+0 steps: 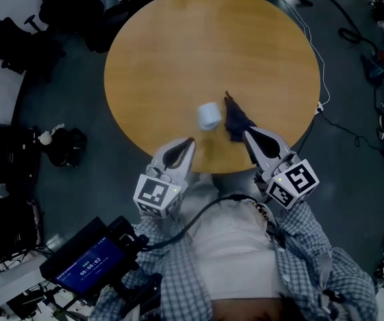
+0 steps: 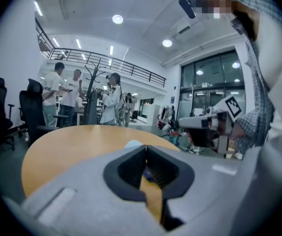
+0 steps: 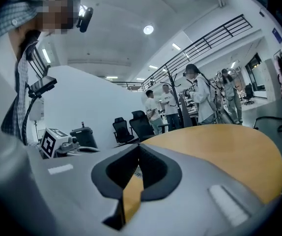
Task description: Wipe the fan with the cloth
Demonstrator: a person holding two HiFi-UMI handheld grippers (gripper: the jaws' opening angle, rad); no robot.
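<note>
Both my grippers hang over the near edge of the round table [image 1: 178, 52], and both are clenched on nothing. In the left gripper view the left gripper [image 2: 146, 147] has its jaws pressed tip to tip, with only tabletop showing behind them. The right gripper [image 3: 138, 145] reads the same in its own view, pads together and nothing caught between. From the head view the fan [image 1: 209, 116], small and white, stands on the table a little in from the near edge. The dark cloth [image 1: 235, 120] lies bunched just to its right, so close I cannot tell whether the two touch. My left gripper [image 1: 191, 140] points at the table just short of the fan, apart from it. My right gripper [image 1: 247, 133] has its tips just beside the near end of the cloth, and I cannot tell whether they touch it. Several people [image 2: 65, 95] stand beyond the far side of the table.
</note>
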